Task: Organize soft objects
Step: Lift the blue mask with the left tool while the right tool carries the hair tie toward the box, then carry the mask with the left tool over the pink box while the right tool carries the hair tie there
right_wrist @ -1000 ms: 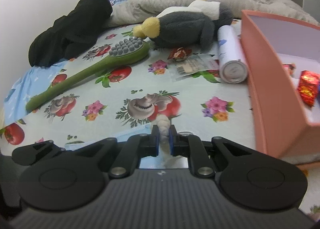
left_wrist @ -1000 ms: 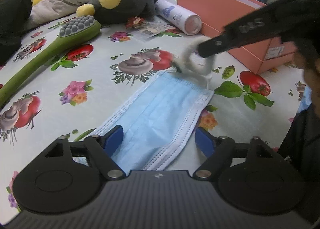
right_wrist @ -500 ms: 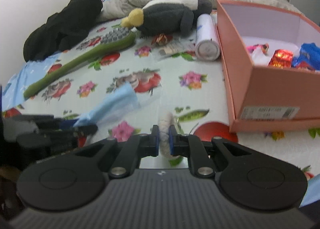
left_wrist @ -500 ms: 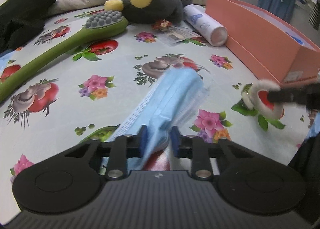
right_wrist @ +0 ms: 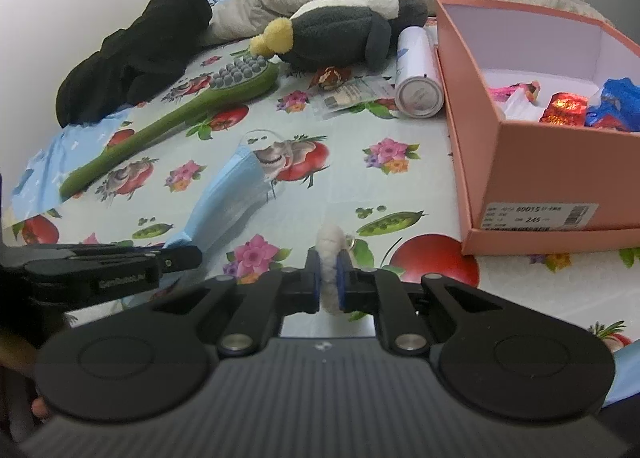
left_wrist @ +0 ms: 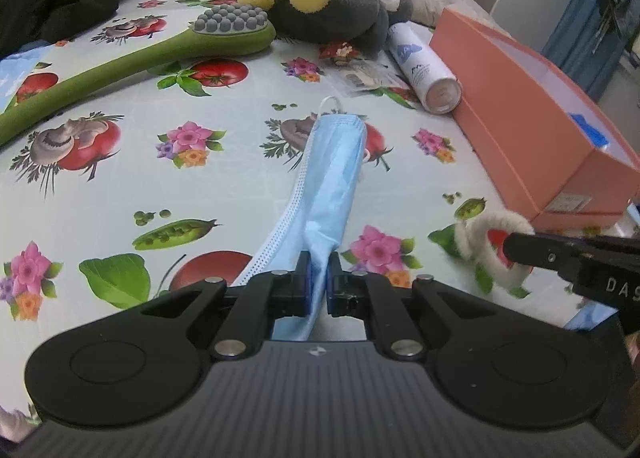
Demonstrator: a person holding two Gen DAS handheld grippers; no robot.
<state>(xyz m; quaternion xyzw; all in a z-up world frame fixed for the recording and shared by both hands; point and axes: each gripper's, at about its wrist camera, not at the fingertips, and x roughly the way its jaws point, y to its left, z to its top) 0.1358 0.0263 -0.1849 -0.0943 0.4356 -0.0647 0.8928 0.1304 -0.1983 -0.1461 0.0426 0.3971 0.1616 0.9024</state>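
Mask point(left_wrist: 334, 174) handling notes: we have our left gripper point(left_wrist: 318, 278) pinched on its near end, fingers nearly together with only thin cloth between the pads. They have just been closing, and the cloth is between them now. Rest of the mask trails away from us across the patterned bed sheet point(left_wrist: 224, 194), bunched lengthwise, far ear loop lying loose at its far end.

Judgement: near weightless, fully limp, no stiffness to hold shape. It will drape and swing when lifted. Pleated fabric is not slippery, but the pinch is on an edge, so a fast move could tug it free. A hold nearer the middle would leave less hanging. We should watch that the ear loops do not snag.

Right gripper point(right_wrist: 328, 278) is closed tight on a fluffy white ring point(right_wrist: 329, 242), fleece squashed between the pads, a small metal ring at its side. In the left view it hangs just above the sheet, near the box point(right_wrist: 560, 178). Soft, light, compressible; grip looks secure, hard to damage.

Box sits open to the right, wrappers already inside. Probably the drop spot for both; neither item needs care on release, though the mask may catch on the box wall.

Plush toy point(right_wrist: 340, 30) further back is bulkier and would need a wide bite on a limb.
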